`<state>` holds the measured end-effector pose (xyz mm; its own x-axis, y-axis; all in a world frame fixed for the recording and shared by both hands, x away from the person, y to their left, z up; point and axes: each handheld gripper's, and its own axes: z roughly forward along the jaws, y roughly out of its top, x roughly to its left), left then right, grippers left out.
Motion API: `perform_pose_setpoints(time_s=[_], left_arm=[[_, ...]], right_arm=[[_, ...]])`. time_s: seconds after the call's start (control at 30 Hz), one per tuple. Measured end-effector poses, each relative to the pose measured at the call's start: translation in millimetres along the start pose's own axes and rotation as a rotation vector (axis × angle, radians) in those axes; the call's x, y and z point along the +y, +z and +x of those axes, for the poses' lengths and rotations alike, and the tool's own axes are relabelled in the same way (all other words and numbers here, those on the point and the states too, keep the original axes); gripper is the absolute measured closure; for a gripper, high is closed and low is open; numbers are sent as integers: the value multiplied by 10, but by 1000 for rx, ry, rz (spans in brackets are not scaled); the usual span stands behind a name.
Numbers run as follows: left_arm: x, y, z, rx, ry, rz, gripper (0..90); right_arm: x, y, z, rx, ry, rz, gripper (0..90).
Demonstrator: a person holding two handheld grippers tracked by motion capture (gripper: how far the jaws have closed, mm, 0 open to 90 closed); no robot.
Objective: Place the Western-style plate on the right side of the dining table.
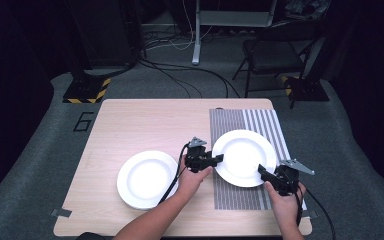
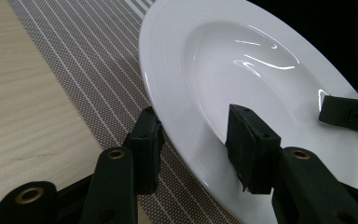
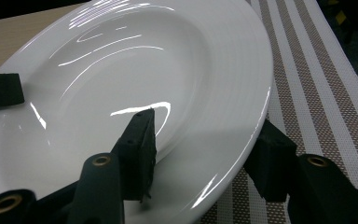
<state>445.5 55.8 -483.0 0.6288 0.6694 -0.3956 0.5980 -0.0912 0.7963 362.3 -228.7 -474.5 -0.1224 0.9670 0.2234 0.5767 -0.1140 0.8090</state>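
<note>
1. Nearest me, my two forearms enter from the bottom edge of the high view. My left hand [image 1: 192, 179] carries the left claw [image 1: 219, 158], and my right hand [image 1: 285, 197] carries the right claw [image 1: 261, 170].
2. Left claw: in its own view, one jaw sits over the plate's [image 2: 242, 60] inner surface and the other lies outside the rim, above the striped placemat [image 2: 88, 60]. The rim passes between the two jaws. They stand at a middling gap; I cannot tell whether the pads press on the rim.
3. Right claw: in its own view, one jaw rests over the plate's [image 3: 135, 70] basin and the other sits outside the rim, over the placemat [image 3: 317, 74]. Again the rim runs between the jaws at a middling gap, and a firm hold cannot be confirmed.
4. The plate [image 1: 244, 157], white and round, is on the striped placemat [image 1: 235, 197] on the right half of the worktop [image 1: 145, 125]. The left claw meets its left edge and the right claw meets its near-right edge. In both claw views the plate appears tilted relative to the mat; whether it is lifted clear I cannot tell.
5. A second white plate [image 1: 147, 179] lies flat on the bare wood to the left of the placemat, just beside my left forearm and apart from both claws.
6. Beyond the worktop, on the grey floor: a folding chair [image 1: 272, 55] at right, loose cables [image 1: 190, 75], and a stand base with yellow-black hazard tape [image 1: 86, 91] at left.
</note>
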Motion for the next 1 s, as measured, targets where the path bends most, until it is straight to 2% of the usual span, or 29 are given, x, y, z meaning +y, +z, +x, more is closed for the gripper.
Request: perform_pose_setpoints(time_s=[0.07, 0.1, 0.3, 0.53, 0.7, 1.0], left_arm=[[3, 31, 14, -2, 1, 2, 563], [1, 58, 11, -6, -14, -4, 563], [10, 135, 48, 0, -2, 0, 563], [14, 188, 77, 7, -19, 0, 564], [52, 201, 91, 4, -16, -6, 564], [92, 279, 112, 7, 1, -3, 567]], right_arm=[[4, 11, -13, -1, 0, -1, 471], [5, 18, -21, -5, 0, 0, 471], [11, 92, -75, -9, 3, 3, 471], [14, 145, -112, 2, -15, -4, 470], [47, 166, -119, 7, 4, 1, 470], [85, 256, -193, 11, -15, -7, 470]])
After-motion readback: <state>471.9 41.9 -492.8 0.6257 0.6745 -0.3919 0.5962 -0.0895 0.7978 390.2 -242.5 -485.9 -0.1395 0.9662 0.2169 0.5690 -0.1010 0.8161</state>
